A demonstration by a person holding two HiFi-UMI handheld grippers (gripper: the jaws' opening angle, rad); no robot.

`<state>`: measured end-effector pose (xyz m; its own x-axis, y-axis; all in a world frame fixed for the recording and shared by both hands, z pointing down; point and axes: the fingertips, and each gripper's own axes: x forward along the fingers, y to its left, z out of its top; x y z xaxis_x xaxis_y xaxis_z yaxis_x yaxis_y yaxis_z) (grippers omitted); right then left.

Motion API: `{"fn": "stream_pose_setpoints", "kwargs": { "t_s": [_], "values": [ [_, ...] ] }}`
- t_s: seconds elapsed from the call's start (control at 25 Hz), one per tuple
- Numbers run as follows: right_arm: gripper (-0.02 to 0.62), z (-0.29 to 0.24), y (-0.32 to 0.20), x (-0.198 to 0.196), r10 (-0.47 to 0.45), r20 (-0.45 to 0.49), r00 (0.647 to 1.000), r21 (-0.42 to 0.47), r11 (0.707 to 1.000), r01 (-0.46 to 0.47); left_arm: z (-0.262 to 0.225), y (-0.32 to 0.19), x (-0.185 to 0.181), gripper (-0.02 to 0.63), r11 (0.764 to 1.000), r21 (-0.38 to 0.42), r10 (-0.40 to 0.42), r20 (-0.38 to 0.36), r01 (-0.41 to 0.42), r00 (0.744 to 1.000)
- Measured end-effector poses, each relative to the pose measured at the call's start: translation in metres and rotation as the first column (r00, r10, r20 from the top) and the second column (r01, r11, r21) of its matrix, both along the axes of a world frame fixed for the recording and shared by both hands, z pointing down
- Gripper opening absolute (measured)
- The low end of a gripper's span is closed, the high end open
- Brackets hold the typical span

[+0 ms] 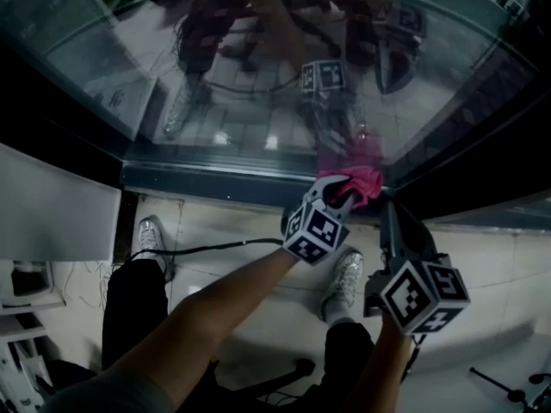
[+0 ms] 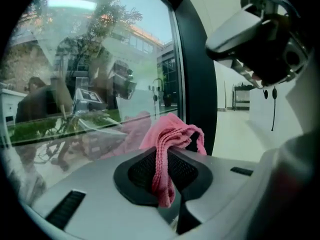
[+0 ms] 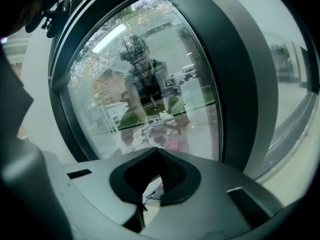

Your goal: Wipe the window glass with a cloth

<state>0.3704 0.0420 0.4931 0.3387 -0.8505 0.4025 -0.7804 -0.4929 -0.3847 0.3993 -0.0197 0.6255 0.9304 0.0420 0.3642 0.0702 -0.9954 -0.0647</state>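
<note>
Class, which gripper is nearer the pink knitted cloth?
Left. The left gripper is clamped on the pink knitted cloth. The right gripper sits empty just to the cloth's right, not touching it.

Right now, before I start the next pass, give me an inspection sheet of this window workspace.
Surface: window glass, strongly reflective; no smears made out.
Job's things: pink cloth, bunched, at the glass's lower edge beside the dark frame.
Clutter: nothing seen.
Grippers: left gripper shut on the pink cloth; right gripper shut, empty.
Cables: black cable across the floor by the person's shoes.
Surroundings: tiled floor; white furniture at left.
</note>
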Motion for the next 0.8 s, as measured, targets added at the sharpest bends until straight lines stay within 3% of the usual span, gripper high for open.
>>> {"fn": "stream_pose_setpoints", "kwargs": {
  "t_s": [0.12,0.24,0.36,0.56,0.8],
  "values": [
    [0.0,0.003,-0.007,-0.003,0.004,0.018,1.0,-0.014,1.0,-0.003,-0.006,-0.022,-0.014,0.044,0.994,-0.046,-0.105,-0.042,0.104,0.994],
    [0.0,-0.007,-0.026,-0.013,-0.026,-0.008,1.0,-0.025,0.999,0.025,-0.005,-0.05,-0.034,0.043,0.977,-0.082,-0.2,-0.037,0.197,0.979],
    [0.0,-0.012,-0.039,-0.021,-0.035,-0.026,0.999,-0.045,0.998,0.034,-0.007,-0.066,-0.05,0.043,0.97,-0.089,-0.231,-0.043,0.227,0.972],
    [0.0,-0.013,-0.069,-0.03,-0.069,-0.041,0.997,-0.056,0.996,0.066,-0.008,-0.095,-0.072,0.043,0.941,-0.169,-0.304,-0.044,0.292,0.952],
    [0.0,-0.002,-0.101,-0.049,-0.13,-0.057,0.99,-0.111,0.986,0.123,-0.001,-0.13,-0.102,0.044,0.915,-0.199,-0.359,0.001,0.352,0.933]
  ]
}}
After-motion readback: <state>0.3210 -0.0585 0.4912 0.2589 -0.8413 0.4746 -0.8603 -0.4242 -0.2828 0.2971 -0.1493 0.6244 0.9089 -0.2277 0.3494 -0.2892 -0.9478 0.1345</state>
